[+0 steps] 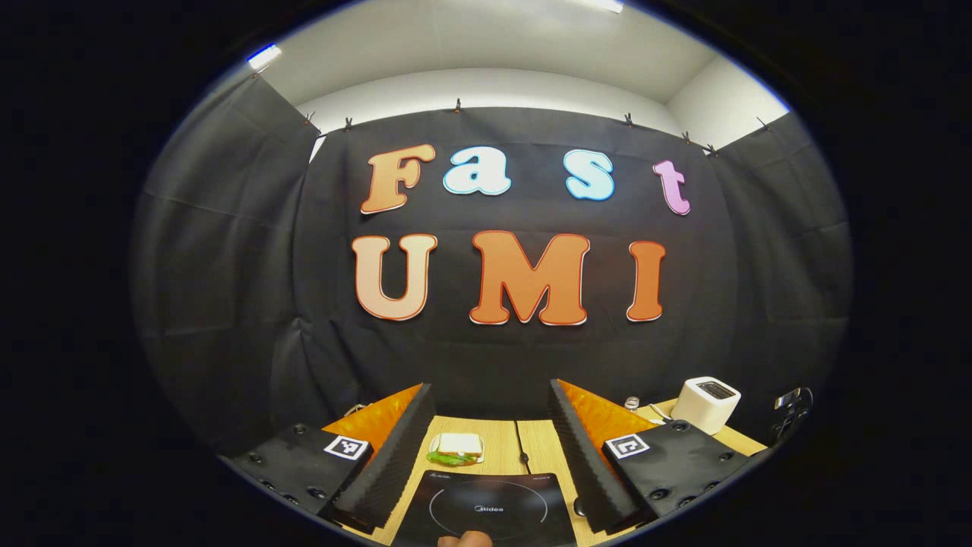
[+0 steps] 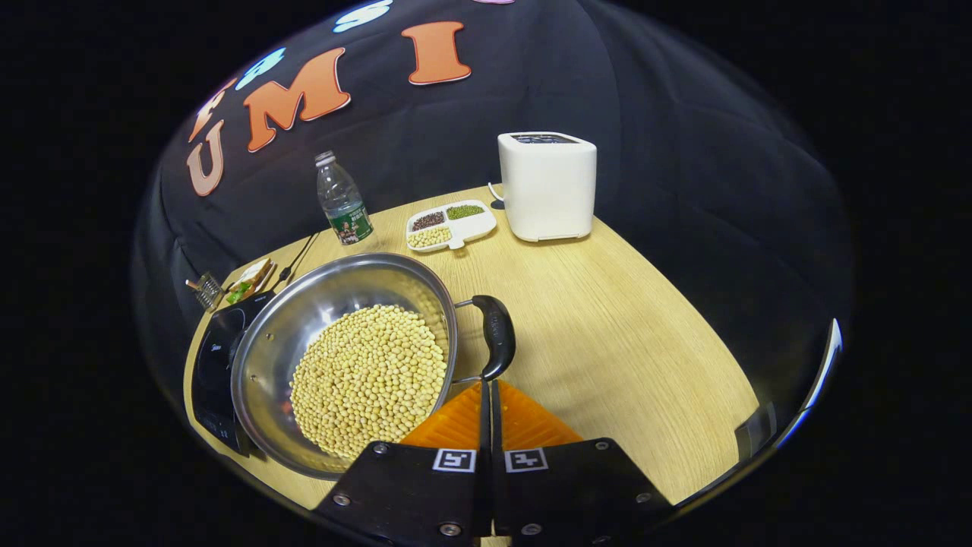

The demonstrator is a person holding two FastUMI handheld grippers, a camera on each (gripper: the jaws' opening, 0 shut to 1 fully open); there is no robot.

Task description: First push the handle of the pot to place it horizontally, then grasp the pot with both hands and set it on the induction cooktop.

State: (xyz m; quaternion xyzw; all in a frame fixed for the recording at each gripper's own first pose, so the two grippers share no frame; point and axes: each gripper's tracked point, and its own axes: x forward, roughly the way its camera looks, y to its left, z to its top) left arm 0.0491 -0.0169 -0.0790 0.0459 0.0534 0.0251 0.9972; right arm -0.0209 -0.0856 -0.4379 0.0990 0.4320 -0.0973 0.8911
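Observation:
A steel pot (image 2: 304,319) filled with soybeans (image 2: 368,376) sits on the wooden table in the right gripper view. Its black handle (image 2: 495,330) sticks out from the right rim. My right gripper (image 2: 488,386) is shut with nothing between its fingers, and its tips sit right at the near end of that handle. The black induction cooktop (image 2: 211,357) lies left of the pot, whose edge overlaps it in this view. In the left gripper view my left gripper (image 1: 490,387) is open above the cooktop (image 1: 486,509), fingers wide apart and holding nothing.
A white toaster (image 2: 547,186), a divided dish of beans (image 2: 449,224) and a water bottle (image 2: 343,201) stand behind the pot. A sandwich on a plate (image 1: 457,448) and a cable (image 1: 522,450) lie beyond the cooktop. A fingertip (image 1: 465,539) shows at the cooktop's near edge.

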